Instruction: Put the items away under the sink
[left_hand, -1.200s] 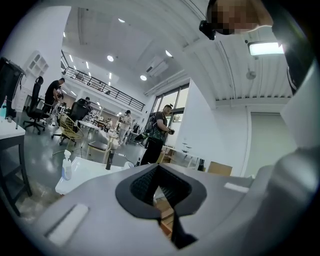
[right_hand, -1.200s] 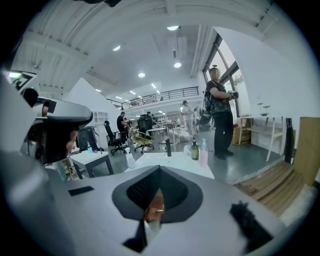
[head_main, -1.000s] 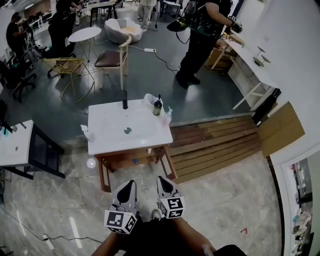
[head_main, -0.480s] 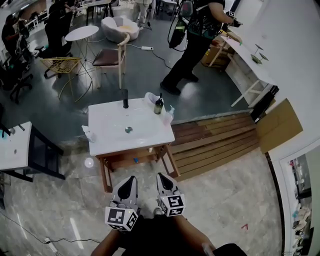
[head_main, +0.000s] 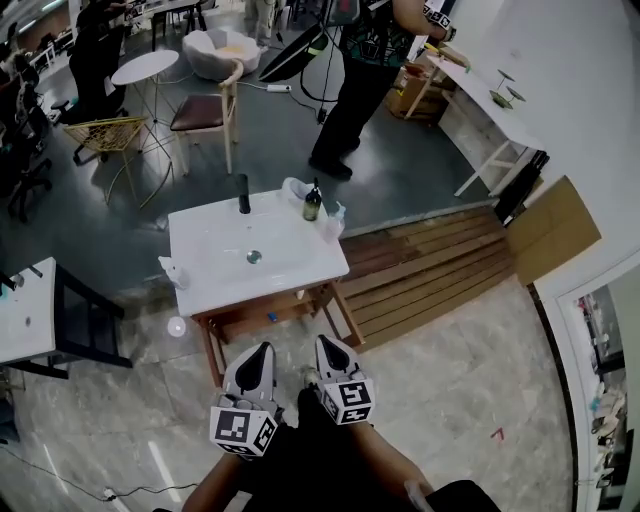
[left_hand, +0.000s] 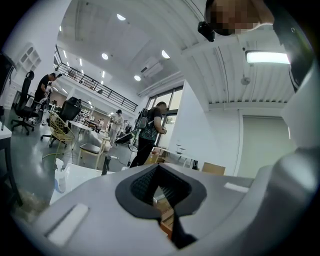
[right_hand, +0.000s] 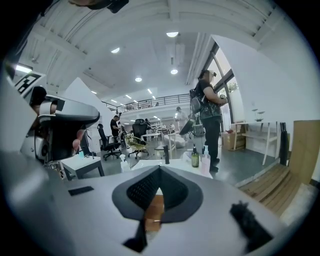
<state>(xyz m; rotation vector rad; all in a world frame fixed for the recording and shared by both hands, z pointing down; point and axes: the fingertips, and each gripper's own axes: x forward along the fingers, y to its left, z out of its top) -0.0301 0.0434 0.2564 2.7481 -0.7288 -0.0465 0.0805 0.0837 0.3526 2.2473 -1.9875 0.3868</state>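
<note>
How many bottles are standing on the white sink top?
3: a dark glass bottle and a pale plastic bottle together at the far right corner, a clear spray bottle at the left edge; smaller ones may be hidden.

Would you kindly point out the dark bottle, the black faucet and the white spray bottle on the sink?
dark bottle (head_main: 312, 208): head view, on its body.
black faucet (head_main: 243, 194): head view, middle of its upright column.
white spray bottle (head_main: 174, 272): head view, on its body.
</note>
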